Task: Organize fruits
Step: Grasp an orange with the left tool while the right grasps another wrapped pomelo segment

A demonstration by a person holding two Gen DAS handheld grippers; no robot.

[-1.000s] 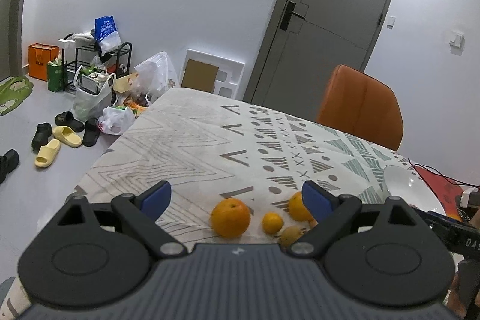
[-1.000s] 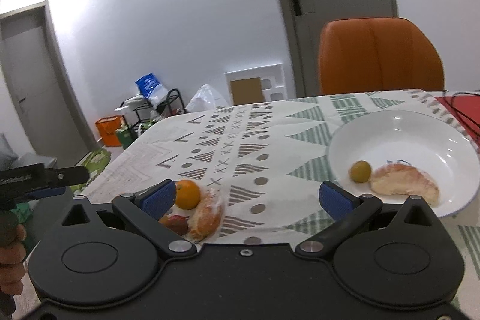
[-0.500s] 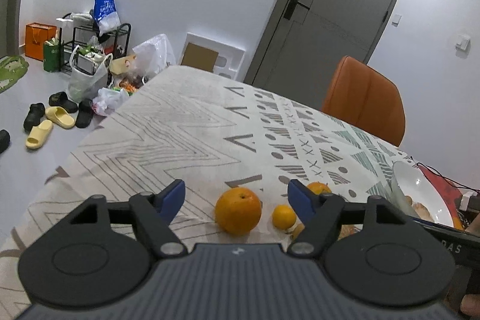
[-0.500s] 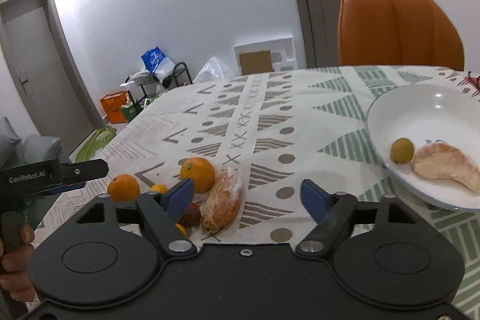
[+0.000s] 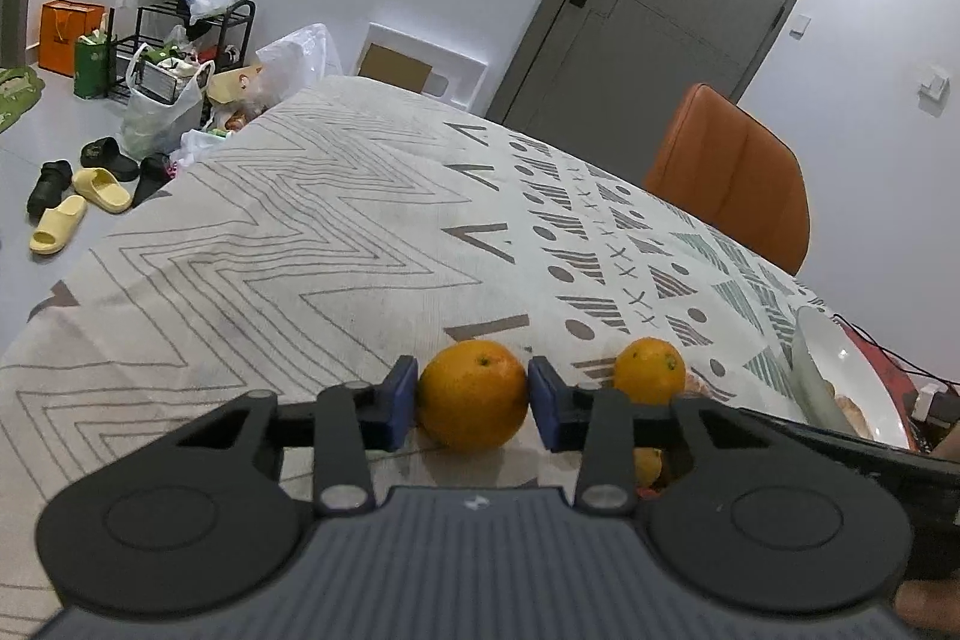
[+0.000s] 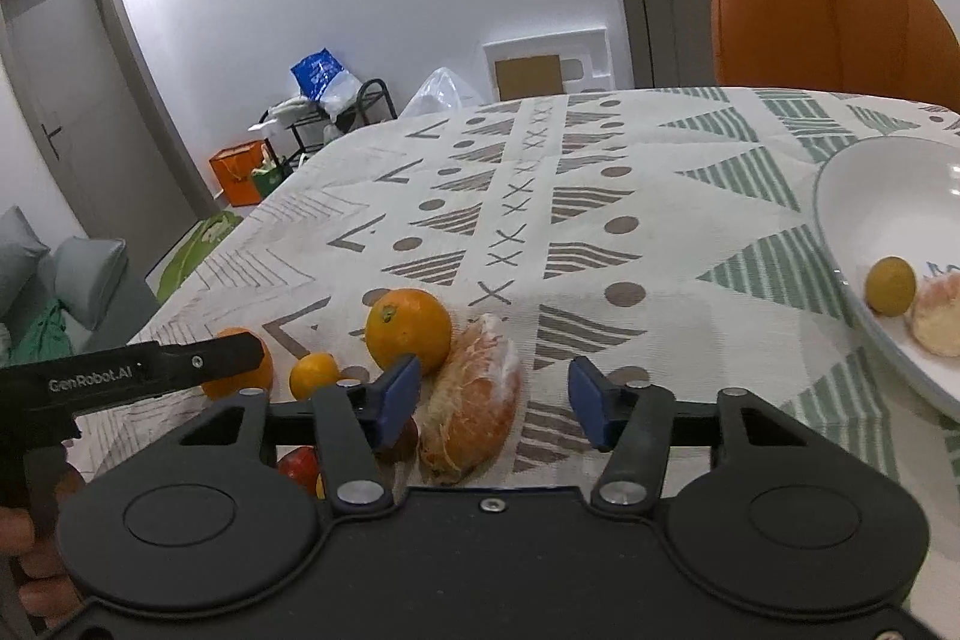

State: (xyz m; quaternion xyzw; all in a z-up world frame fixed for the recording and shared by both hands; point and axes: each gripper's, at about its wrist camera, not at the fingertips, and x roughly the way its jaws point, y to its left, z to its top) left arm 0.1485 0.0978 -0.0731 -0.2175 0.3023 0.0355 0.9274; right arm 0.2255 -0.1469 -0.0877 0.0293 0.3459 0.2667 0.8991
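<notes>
Our left tool (image 5: 473, 403) grips a big orange (image 5: 473, 395) on the worktop (image 5: 270, 244); our right tool (image 6: 491, 403) gapes around a peeled segment (image 6: 471, 400). Further off, the bowl (image 6: 870, 184) holds only two pieces; most fruit remains.

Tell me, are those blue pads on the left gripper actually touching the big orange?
Touching. In the left wrist view both blue pads press against the sides of the big orange, with no gap visible.
</notes>
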